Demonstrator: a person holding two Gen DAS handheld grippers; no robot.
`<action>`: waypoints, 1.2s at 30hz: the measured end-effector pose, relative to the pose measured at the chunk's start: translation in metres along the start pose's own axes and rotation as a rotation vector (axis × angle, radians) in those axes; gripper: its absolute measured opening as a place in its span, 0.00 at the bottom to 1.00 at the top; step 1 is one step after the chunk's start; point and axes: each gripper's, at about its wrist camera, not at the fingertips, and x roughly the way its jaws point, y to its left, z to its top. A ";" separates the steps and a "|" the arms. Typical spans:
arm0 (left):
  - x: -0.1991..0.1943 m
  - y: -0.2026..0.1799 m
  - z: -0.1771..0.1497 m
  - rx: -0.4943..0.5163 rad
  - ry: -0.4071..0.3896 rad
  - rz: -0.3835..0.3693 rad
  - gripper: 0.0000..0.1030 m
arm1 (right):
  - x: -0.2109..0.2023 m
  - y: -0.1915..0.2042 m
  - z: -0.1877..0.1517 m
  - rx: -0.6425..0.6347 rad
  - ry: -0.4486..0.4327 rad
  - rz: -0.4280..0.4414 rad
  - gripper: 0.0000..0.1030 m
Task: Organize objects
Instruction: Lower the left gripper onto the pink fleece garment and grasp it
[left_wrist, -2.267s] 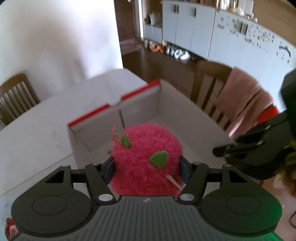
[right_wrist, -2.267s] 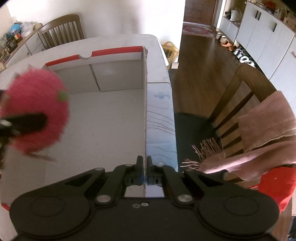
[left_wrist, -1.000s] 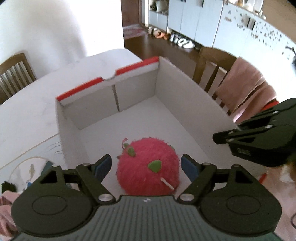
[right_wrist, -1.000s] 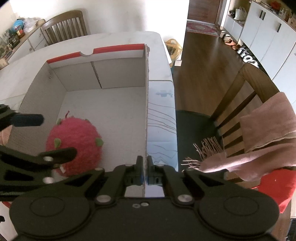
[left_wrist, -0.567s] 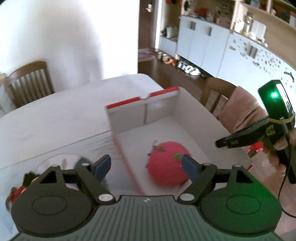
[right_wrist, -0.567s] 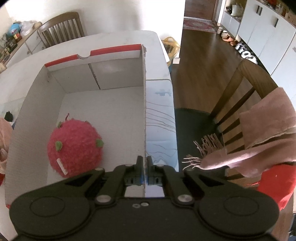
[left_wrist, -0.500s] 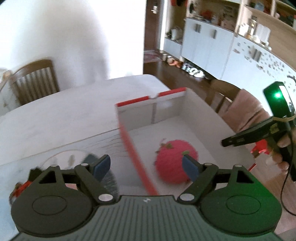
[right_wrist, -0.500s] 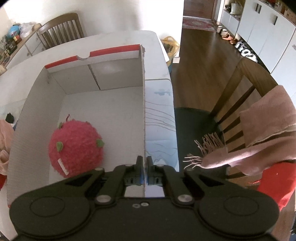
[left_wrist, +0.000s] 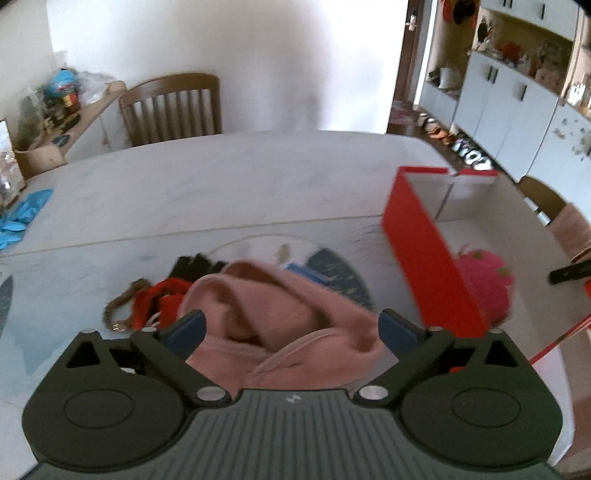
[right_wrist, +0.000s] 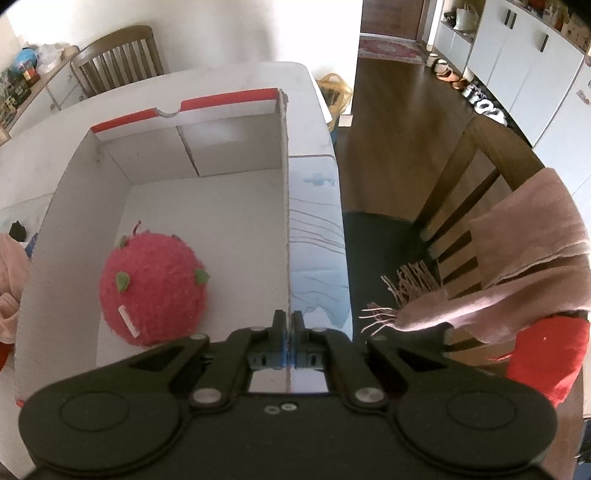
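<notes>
Swung away from the red-and-white cardboard box (right_wrist: 284, 192) holding the fuzzy pink plush ball (right_wrist: 153, 286), the wide-open, empty left gripper (left_wrist: 291, 328) hovers over a crumpled pink garment (left_wrist: 273, 325) beside it, while the right gripper (right_wrist: 287, 328) pinches the box wall.

walls: plain white, brightly lit | floor (right_wrist: 399, 122): dark wood | white table (left_wrist: 221, 184) | wooden chair (left_wrist: 171, 107) at far side | white cabinets (left_wrist: 517, 107) on right | rug (right_wrist: 391, 48) by doorway

Lower left in the right view, the plush ball (right_wrist: 153, 288) is shaggy pink with green leaf spots. The box (right_wrist: 284, 184) is white inside, red-edged. In the left view a pink cloth (left_wrist: 280, 325) overlaps red fabric (left_wrist: 162, 301).
</notes>
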 end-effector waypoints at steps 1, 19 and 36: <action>0.002 0.004 -0.002 0.002 0.005 0.004 0.97 | 0.000 0.000 0.000 0.003 0.001 0.000 0.01; 0.074 0.045 -0.013 0.076 0.096 0.157 0.93 | 0.000 0.001 0.000 0.042 -0.001 -0.017 0.02; 0.050 0.036 0.000 0.107 0.104 0.035 0.13 | 0.001 0.002 0.000 0.042 -0.001 -0.021 0.02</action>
